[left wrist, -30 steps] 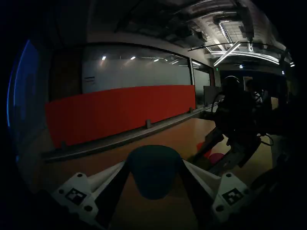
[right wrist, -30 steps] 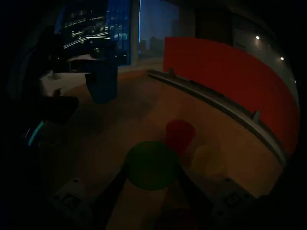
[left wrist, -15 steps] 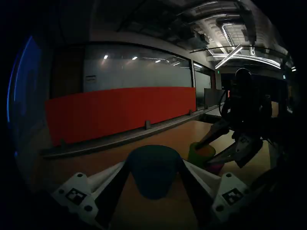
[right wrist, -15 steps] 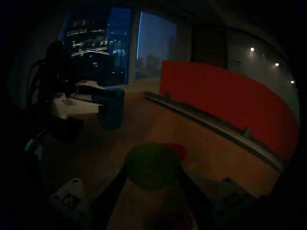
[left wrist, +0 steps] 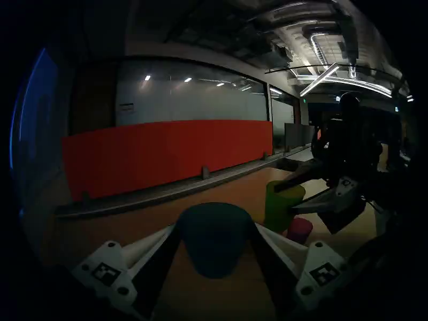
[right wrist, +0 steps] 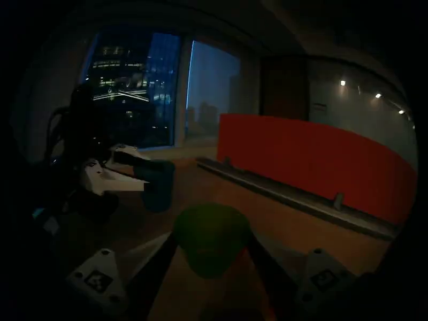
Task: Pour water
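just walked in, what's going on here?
A person holds a gripper in each hand, each clamped on a cup. The left gripper grips a teal cup; the right gripper grips a green cup. Both cups appear lifted over the wooden table, roughly upright and apart. A pink cup stands on the table near the green one. No pouring is visible yet, and it is too dim to see any water.

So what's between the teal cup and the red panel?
Bare table, then a grey rail along its far edge, right under the red panel. The left gripper view shows it past the teal cup.
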A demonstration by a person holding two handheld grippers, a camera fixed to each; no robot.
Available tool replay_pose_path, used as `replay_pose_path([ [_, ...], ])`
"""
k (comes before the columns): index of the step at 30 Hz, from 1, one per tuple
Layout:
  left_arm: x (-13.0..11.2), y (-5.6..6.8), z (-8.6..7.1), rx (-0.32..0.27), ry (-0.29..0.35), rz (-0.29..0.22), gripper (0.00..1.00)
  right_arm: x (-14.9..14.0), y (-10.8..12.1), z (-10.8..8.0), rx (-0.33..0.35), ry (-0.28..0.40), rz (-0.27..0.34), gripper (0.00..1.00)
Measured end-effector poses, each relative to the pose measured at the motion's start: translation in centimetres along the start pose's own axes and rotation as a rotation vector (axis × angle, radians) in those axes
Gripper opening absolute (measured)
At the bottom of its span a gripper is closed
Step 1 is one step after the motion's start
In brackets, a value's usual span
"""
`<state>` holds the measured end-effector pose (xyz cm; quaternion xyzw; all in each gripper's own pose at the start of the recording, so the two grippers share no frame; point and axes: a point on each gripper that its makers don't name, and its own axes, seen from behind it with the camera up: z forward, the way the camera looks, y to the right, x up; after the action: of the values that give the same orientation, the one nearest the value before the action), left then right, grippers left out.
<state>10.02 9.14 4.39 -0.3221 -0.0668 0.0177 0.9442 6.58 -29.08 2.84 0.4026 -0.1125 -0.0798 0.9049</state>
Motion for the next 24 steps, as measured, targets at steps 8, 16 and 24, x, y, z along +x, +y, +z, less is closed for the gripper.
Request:
replay_pose_path([
  [8,0.0,0.2,0.3,-0.003,0.002,-0.001,0.86,1.6,0.1,0.0,-0.012,0.072,0.023,1.00],
  [16,0.2,0.5,0.4,-0.011,0.005,-0.007,0.86,2.4,0.2,-0.2,-0.020,0.098,0.028,1.00],
  [24,0.8,0.9,0.2,-0.021,0.019,0.000,0.86,2.7,0.2,-0.5,-0.024,0.107,0.029,1.00],
])
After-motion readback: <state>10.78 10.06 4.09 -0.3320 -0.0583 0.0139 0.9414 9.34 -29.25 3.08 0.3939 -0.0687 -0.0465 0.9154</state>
